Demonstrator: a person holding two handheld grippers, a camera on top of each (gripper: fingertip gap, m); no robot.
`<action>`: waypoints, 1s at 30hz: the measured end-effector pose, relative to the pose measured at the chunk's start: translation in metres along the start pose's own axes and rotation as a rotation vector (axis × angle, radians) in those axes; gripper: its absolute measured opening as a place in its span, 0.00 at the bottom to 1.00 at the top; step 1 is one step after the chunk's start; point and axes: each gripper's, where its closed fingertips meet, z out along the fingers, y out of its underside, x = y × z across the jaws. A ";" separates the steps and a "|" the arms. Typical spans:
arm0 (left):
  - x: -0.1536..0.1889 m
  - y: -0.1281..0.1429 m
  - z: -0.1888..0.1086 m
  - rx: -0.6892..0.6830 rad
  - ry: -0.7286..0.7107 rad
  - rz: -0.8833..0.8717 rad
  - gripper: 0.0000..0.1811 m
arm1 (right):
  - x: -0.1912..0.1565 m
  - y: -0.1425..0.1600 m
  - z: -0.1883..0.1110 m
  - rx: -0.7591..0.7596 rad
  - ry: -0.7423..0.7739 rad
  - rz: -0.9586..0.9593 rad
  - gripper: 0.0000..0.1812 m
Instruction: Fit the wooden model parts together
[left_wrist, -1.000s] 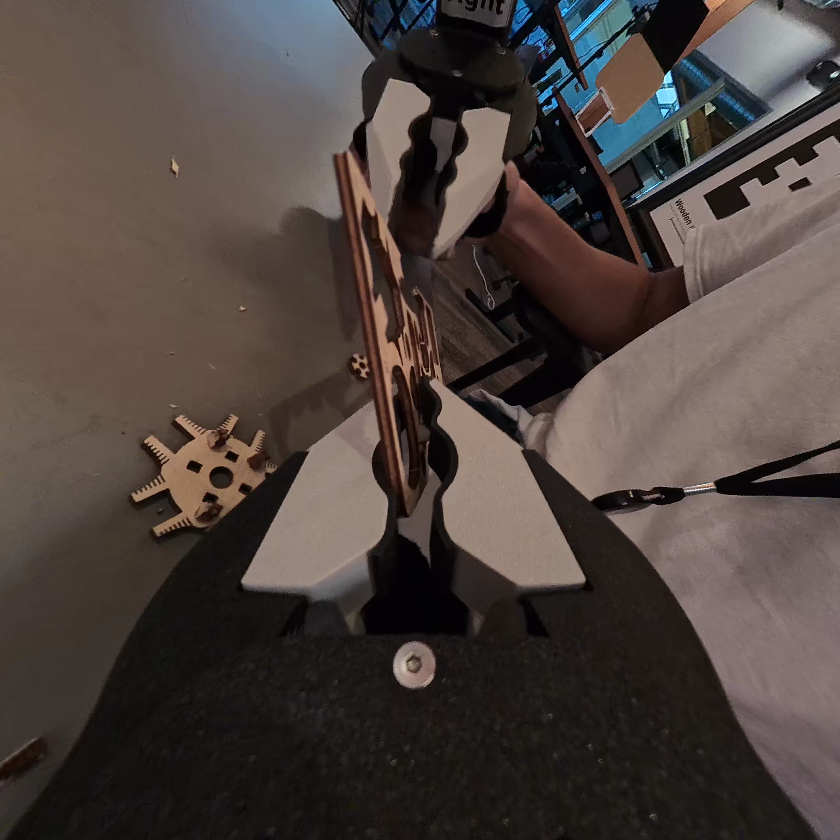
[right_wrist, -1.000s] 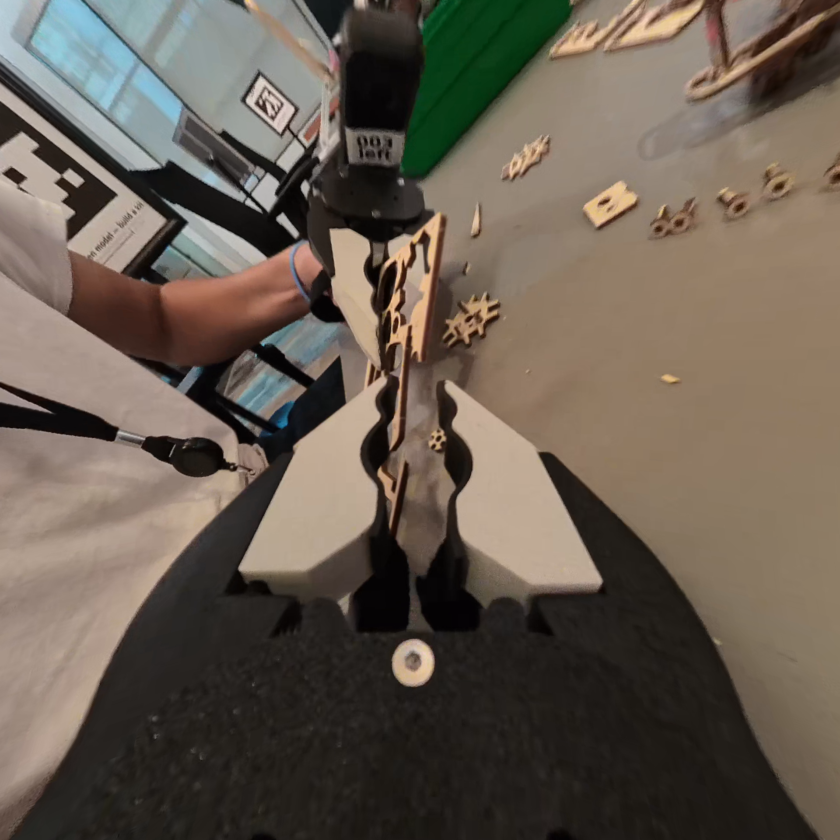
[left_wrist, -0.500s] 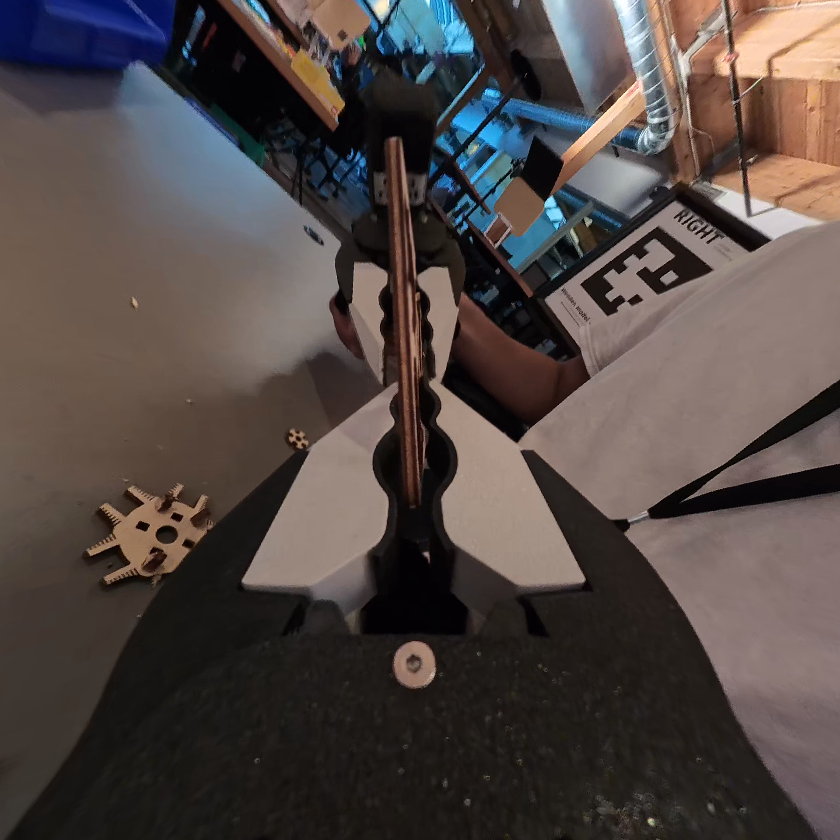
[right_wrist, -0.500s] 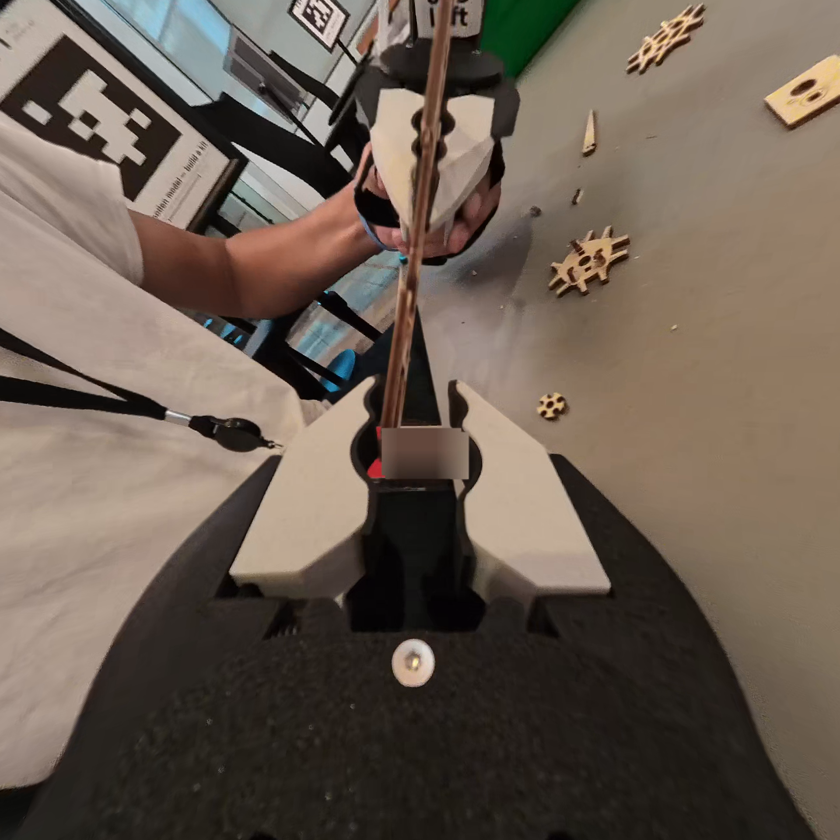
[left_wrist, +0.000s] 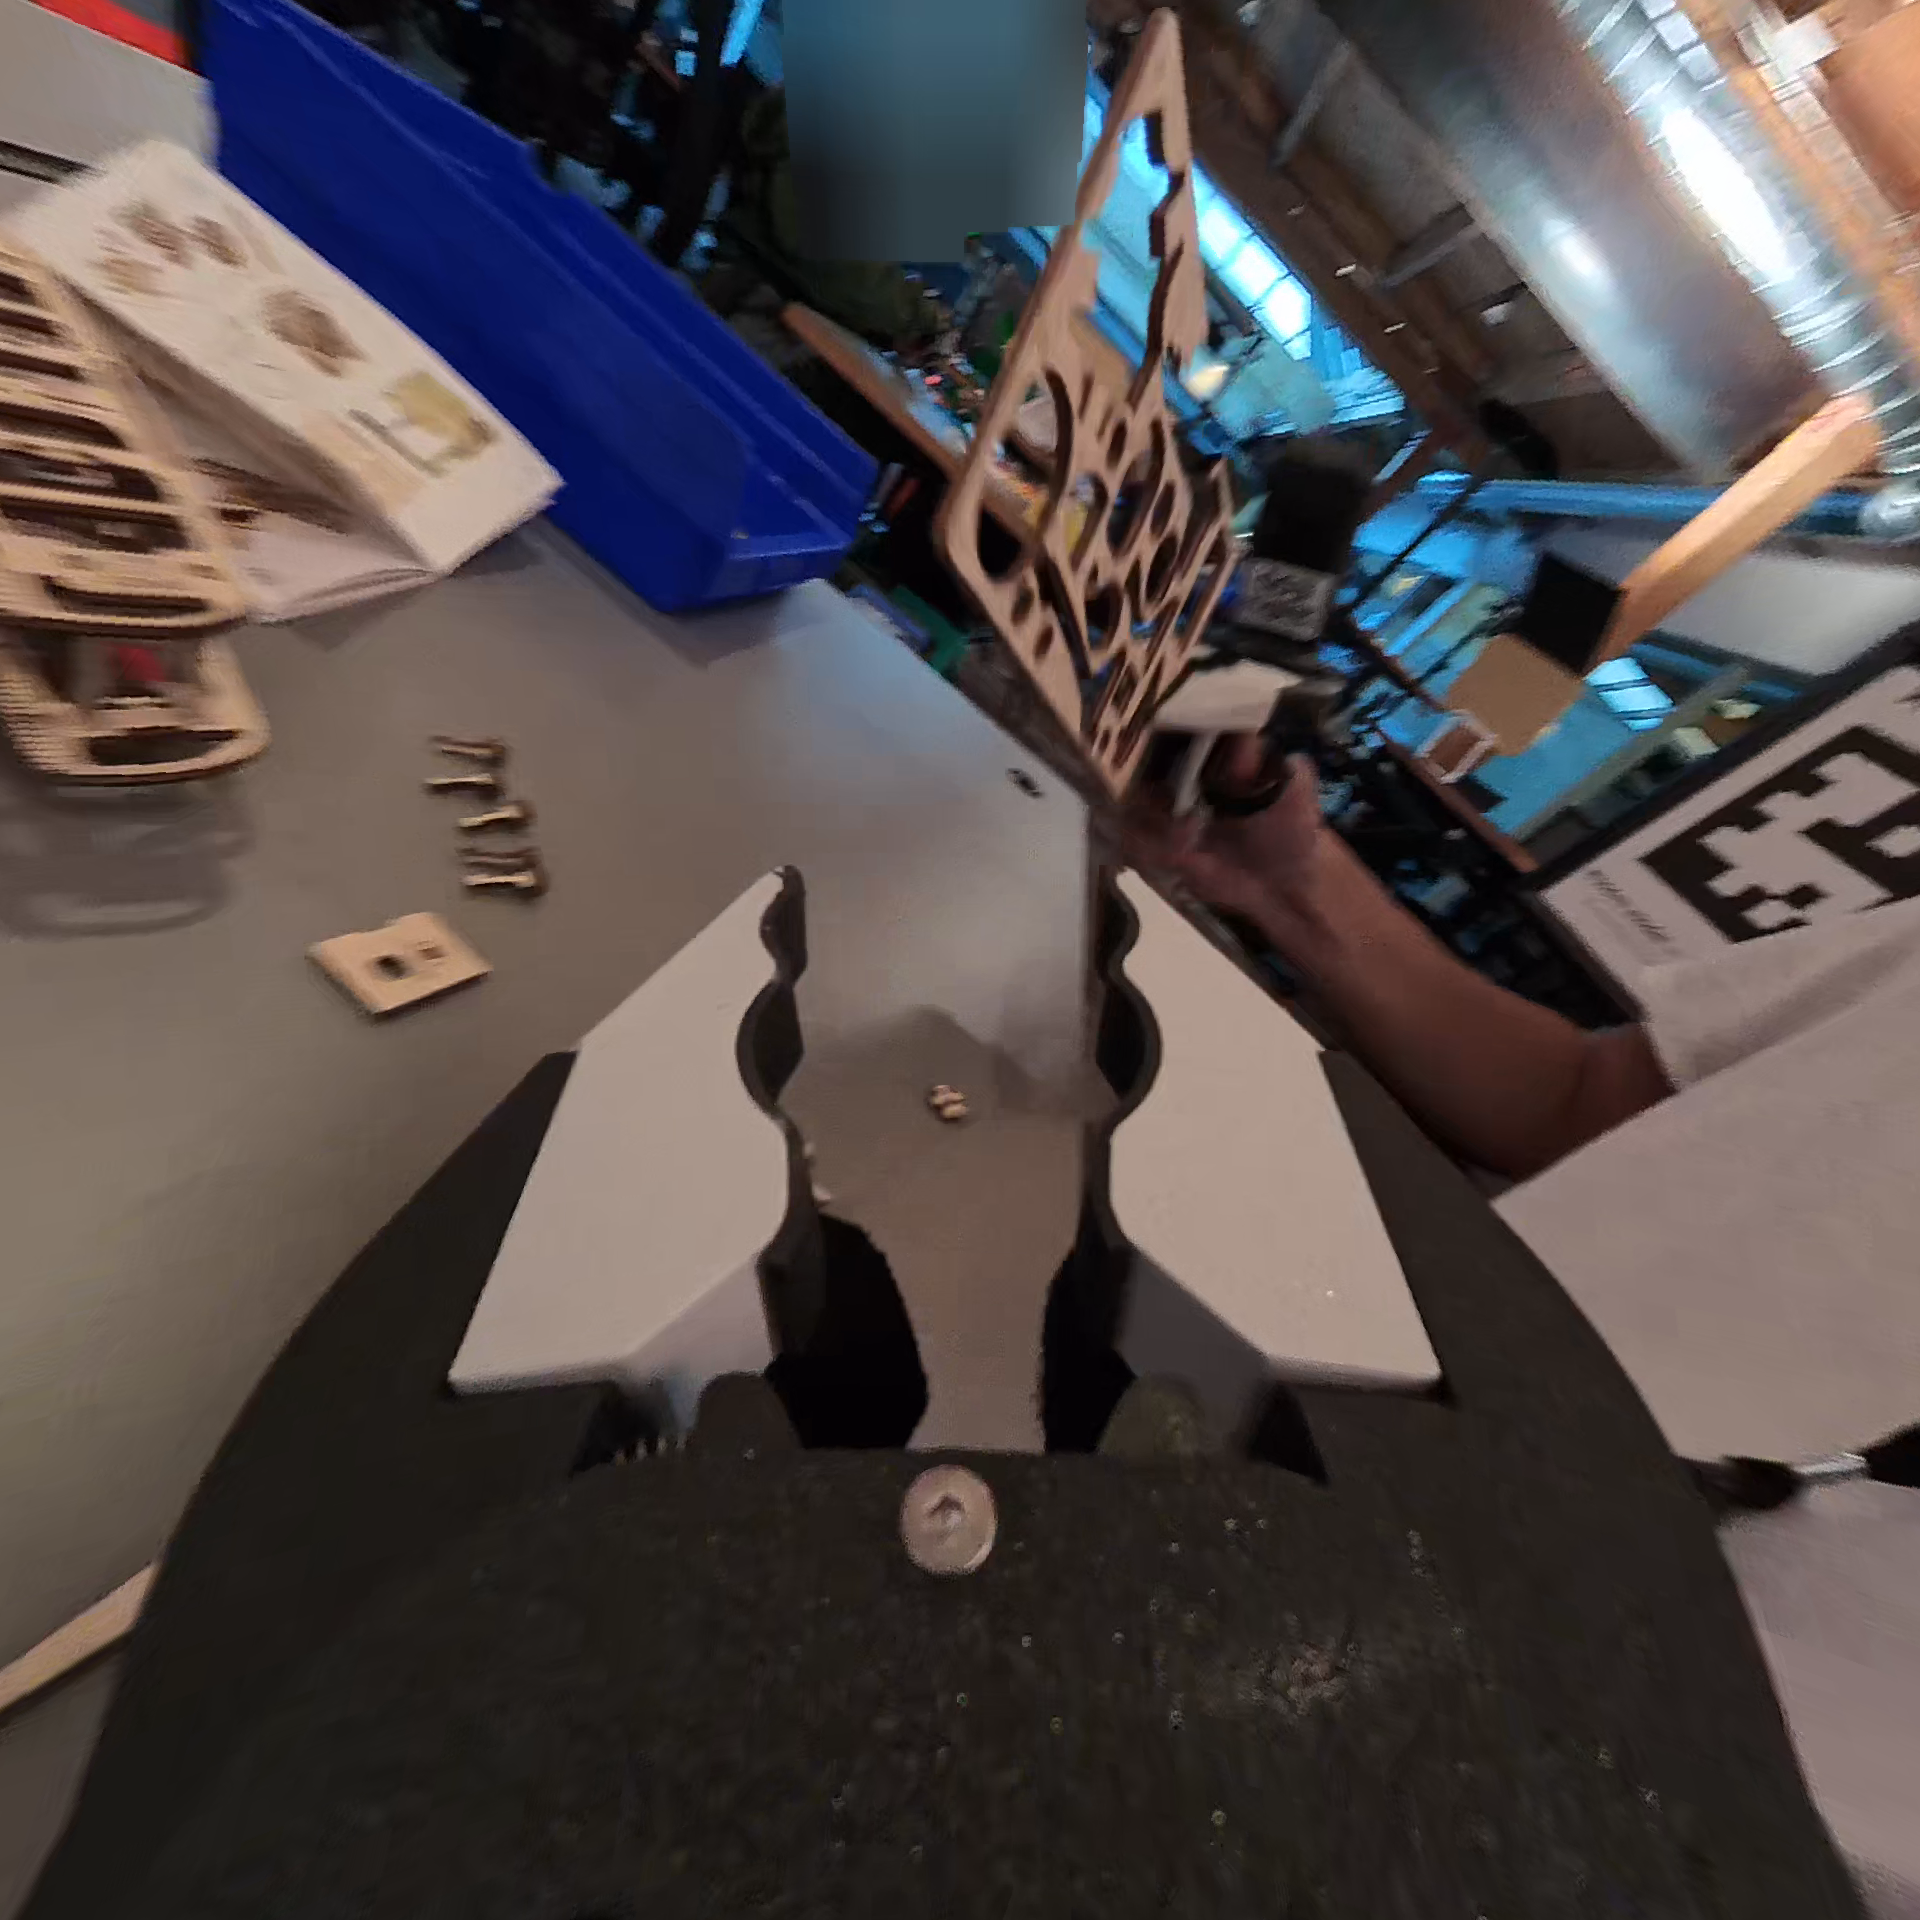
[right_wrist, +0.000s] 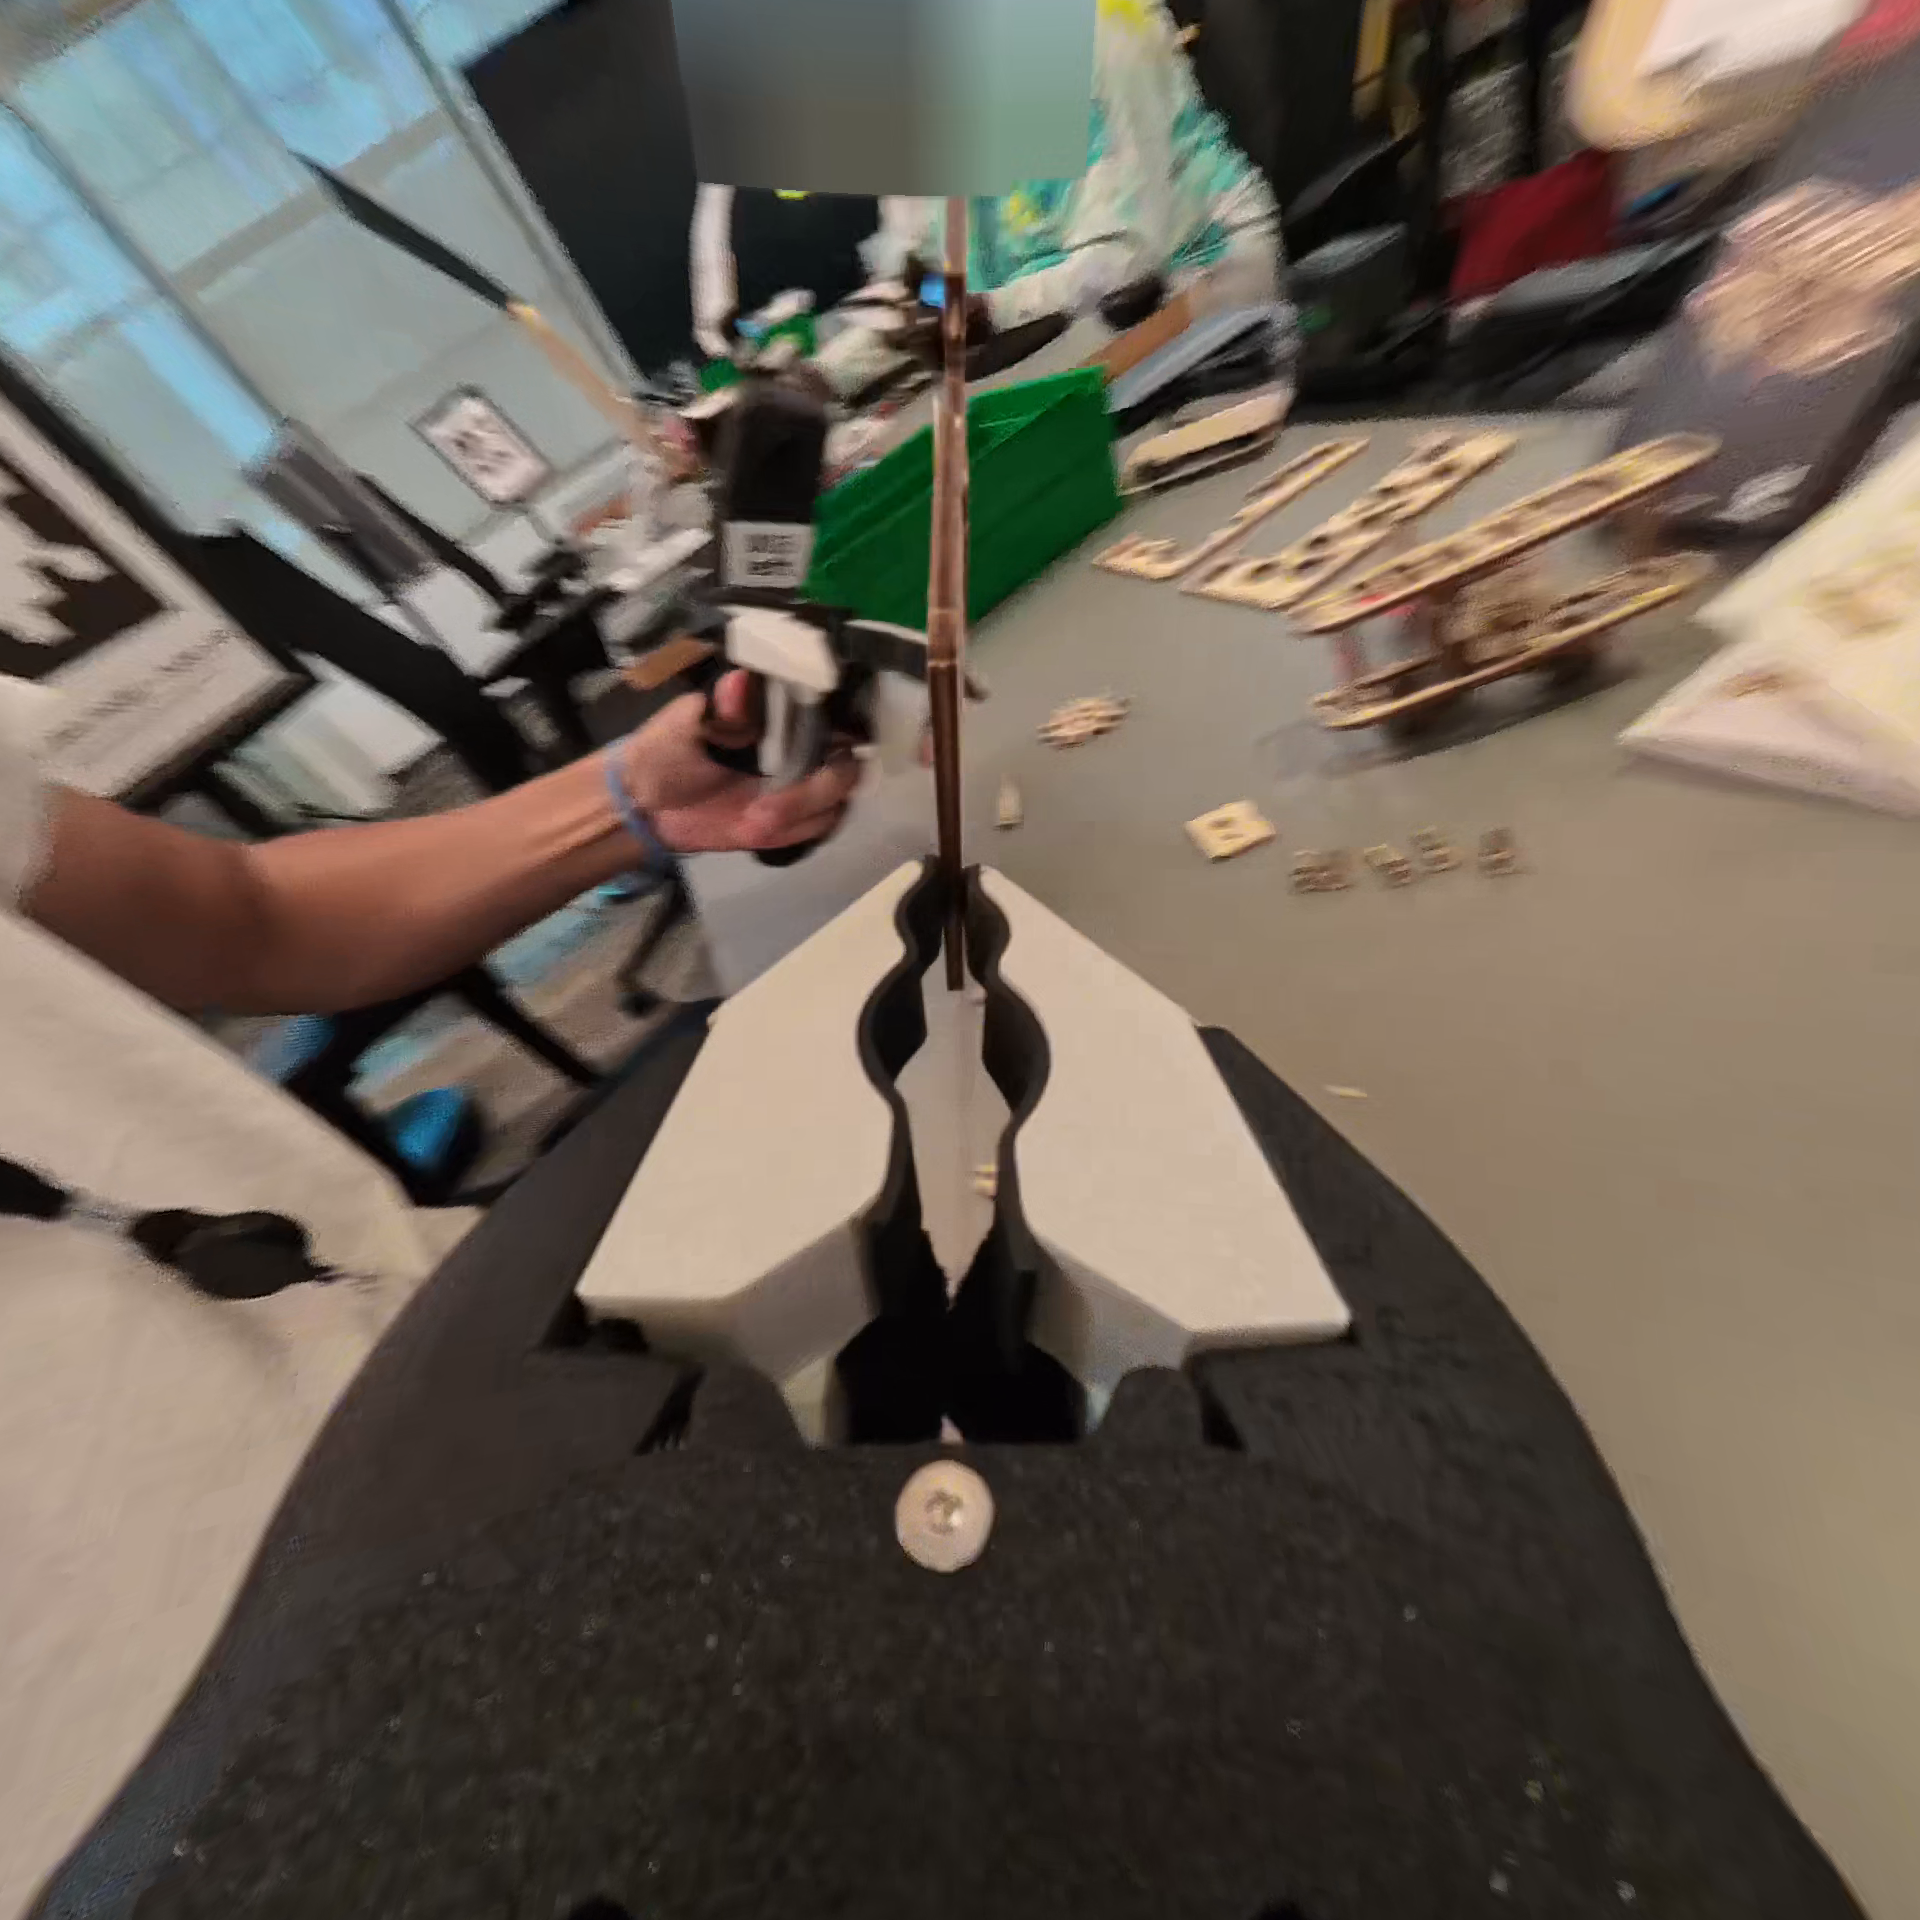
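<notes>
A flat wooden panel with many cut-outs stands upright in the air above the table edge. In the right wrist view it shows edge-on, pinched at its lower end between the tips of my right gripper, which is shut on it. My right gripper also shows in the left wrist view, under the panel. My left gripper is wide open and empty, apart from the panel. It shows farther off in the right wrist view, held by a hand.
On the grey table lie a small rectangular plate, several pegs, a tiny gear, a part-built model, cut sheets, a booklet, a blue bin and a green bin. The tips of one gripper are about 15 cm away from the tips of the other. The small rectangular plate is about 12 cm from my left fingertips and 25 cm from my right. It is also in sight in the right wrist view.
My left gripper has let go of the panel, opened wide and drawn back from it. My right gripper keeps hold of the panel, now raised and upright.
</notes>
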 end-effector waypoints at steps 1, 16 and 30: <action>-0.008 -0.001 -0.006 -0.004 -0.049 0.020 0.30 | 0.014 -0.008 -0.012 -0.011 0.081 -0.049 0.01; 0.008 0.047 -0.048 -0.174 -0.346 0.133 0.27 | 0.327 -0.108 -0.179 -0.984 1.244 -0.817 0.01; 0.013 0.047 -0.101 -0.054 -0.518 0.190 0.30 | 0.336 -0.028 -0.124 -0.858 0.907 -0.294 0.16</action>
